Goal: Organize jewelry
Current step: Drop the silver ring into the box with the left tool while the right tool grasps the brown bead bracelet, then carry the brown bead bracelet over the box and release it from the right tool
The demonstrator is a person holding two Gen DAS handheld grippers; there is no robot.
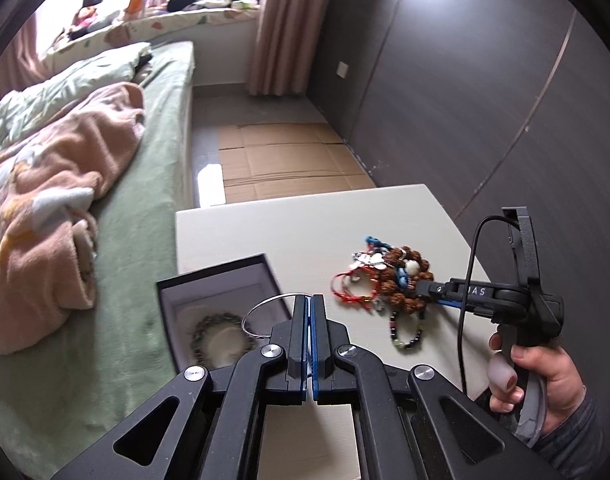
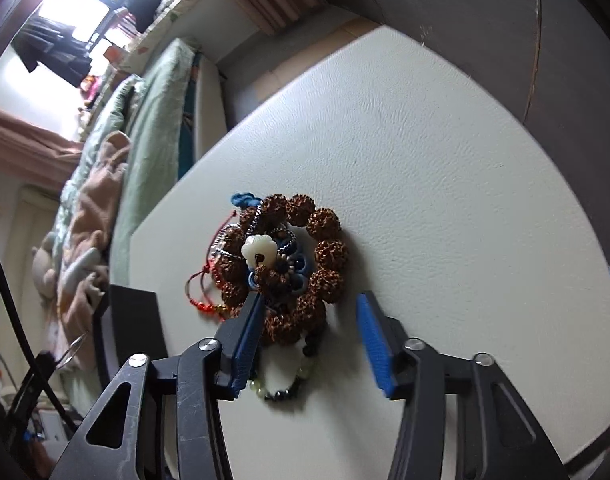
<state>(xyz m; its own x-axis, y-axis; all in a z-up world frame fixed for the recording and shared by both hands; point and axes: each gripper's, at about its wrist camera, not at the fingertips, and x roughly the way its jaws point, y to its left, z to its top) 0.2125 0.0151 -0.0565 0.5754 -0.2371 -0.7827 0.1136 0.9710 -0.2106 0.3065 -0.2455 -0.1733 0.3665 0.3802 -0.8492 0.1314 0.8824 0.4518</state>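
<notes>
My left gripper (image 1: 309,300) is shut on a thin silver bangle (image 1: 261,312) and holds it over the open black jewelry box (image 1: 225,280), which holds a green bead bracelet (image 1: 217,338). A pile of jewelry lies on the white table (image 2: 445,160): a brown seed-bead bracelet (image 2: 329,252), red cord bracelets (image 1: 353,288), blue cord pieces and a dark bead bracelet (image 1: 405,336). My right gripper (image 2: 309,304) is open with its fingers astride the near side of the brown bracelet. It also shows in the left wrist view (image 1: 429,290), at the pile's right edge.
A bed with a green sheet (image 1: 145,208) and a pink blanket (image 1: 53,184) runs along the table's left side. Flattened cardboard (image 1: 281,160) covers the floor beyond the table. A dark wardrobe wall (image 1: 485,80) stands to the right.
</notes>
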